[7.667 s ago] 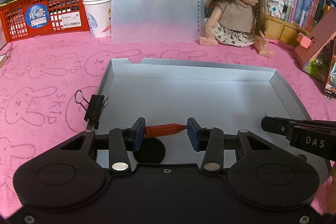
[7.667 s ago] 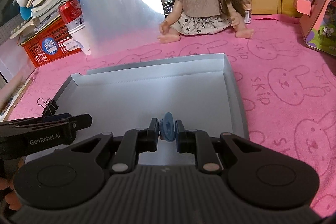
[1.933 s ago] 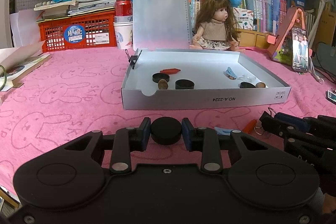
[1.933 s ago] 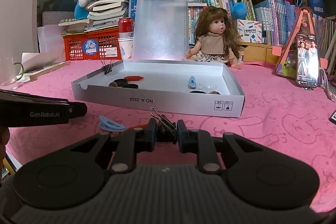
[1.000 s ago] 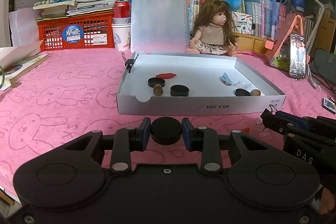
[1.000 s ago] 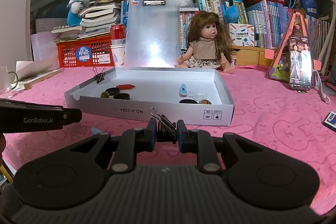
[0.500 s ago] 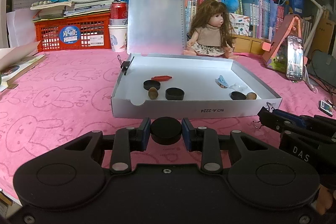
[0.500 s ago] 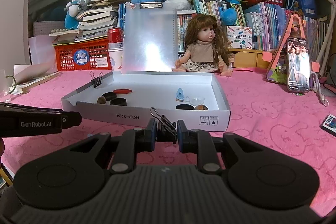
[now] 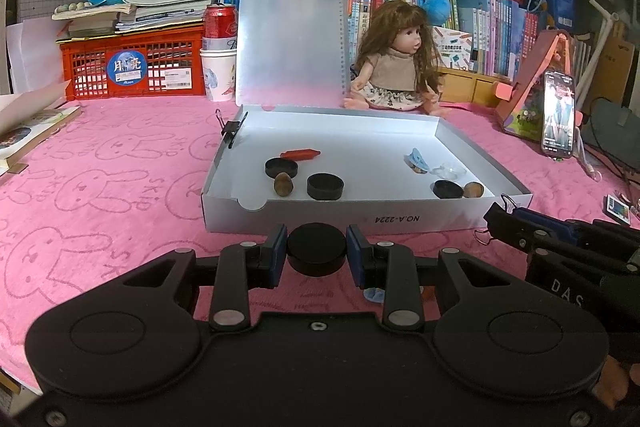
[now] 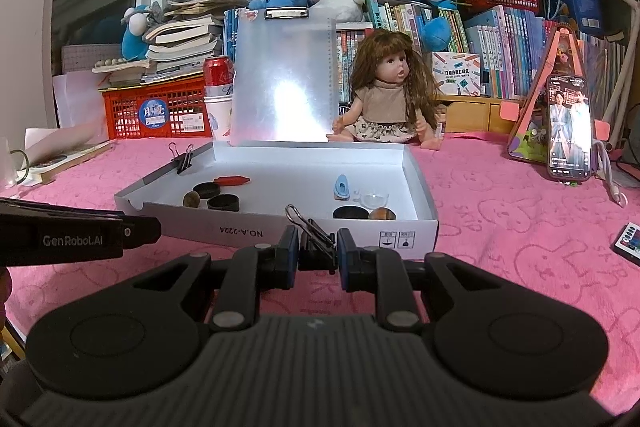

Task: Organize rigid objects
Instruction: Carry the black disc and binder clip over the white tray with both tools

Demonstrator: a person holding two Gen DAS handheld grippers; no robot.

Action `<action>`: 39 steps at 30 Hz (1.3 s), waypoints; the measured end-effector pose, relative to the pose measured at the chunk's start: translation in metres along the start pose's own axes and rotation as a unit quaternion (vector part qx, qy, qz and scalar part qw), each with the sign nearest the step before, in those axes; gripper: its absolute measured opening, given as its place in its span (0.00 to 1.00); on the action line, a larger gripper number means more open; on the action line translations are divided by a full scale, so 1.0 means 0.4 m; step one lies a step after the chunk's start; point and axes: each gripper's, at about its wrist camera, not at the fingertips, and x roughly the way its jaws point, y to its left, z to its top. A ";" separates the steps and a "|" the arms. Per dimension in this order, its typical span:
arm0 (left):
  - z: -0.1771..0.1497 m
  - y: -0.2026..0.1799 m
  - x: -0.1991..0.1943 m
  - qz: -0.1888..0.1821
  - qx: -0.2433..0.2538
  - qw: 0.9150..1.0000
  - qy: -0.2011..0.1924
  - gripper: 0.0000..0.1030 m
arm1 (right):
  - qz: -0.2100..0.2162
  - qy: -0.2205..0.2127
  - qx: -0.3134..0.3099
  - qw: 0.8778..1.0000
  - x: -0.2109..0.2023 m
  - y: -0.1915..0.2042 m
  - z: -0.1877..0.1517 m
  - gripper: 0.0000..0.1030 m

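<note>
Pink bunny-print tablecloth (image 9: 100,187) with an open white box (image 9: 360,219) at centre.

Left gripper (image 9: 317,253) is clamped on a black round cap (image 9: 317,254), held just in front of the box's near wall. Right gripper (image 10: 318,251) is clamped on a black binder clip (image 10: 316,245), also just in front of that wall. Inside the box lie more black caps (image 9: 325,186), a red piece (image 9: 300,154) and a blue clip (image 9: 416,159).
</note>
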 end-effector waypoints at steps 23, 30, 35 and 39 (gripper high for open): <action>0.084 -0.013 0.062 -0.005 -0.007 1.000 -0.009 0.30 | -0.003 -0.004 0.017 1.000 0.055 -0.021 0.061 0.24; 0.122 -0.016 0.108 -0.002 -0.011 1.000 -0.010 0.30 | -0.005 -0.005 0.032 0.999 0.092 -0.037 0.089 0.24; 0.147 -0.018 0.137 0.005 -0.008 1.000 -0.020 0.30 | -0.010 -0.005 0.039 0.999 0.117 -0.046 0.097 0.24; 0.165 -0.019 0.162 0.006 -0.010 1.000 -0.019 0.30 | -0.018 -0.005 0.040 0.999 0.138 -0.054 0.105 0.24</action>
